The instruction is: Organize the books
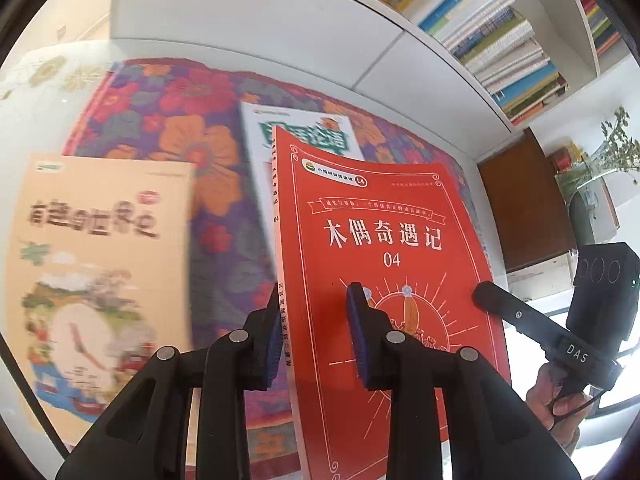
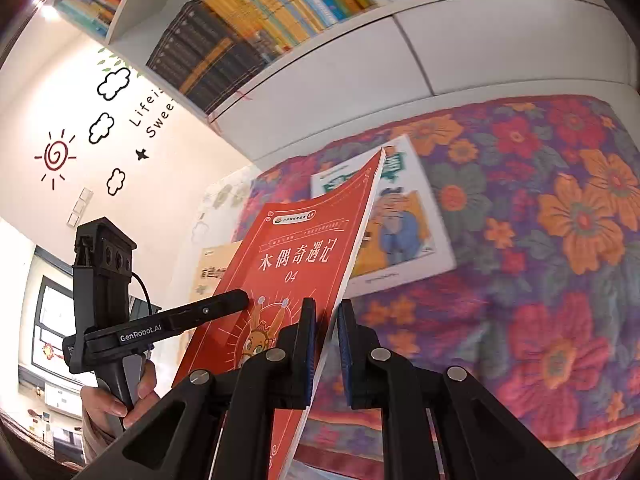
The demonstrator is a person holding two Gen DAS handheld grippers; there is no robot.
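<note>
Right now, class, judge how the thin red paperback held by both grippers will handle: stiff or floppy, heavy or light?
Probably floppy: the thin red paperback curves along its top edge. Likely light, since the left gripper and right gripper lift it by edge pinches. It may sag if one releases.

Red book (image 1: 384, 240): paper cover, smooth, slight sheen, flexes under grip. Tan book (image 1: 100, 264) and white book (image 2: 400, 224): paper covers, look smooth; finish unclear through blur. Left claw (image 1: 316, 336) and right claw (image 2: 326, 352): matt black plastic bodies, blue ribbed pads (image 1: 358, 336) that look rubbery, bright metal pivot pins (image 1: 239, 335). Floral cloth (image 2: 540, 240): woven, matt, coarse-looking. Bookshelf (image 1: 304, 16): white, smooth, satin finish. Cabinet (image 1: 524, 204): brown, wood-look, matt.
</note>
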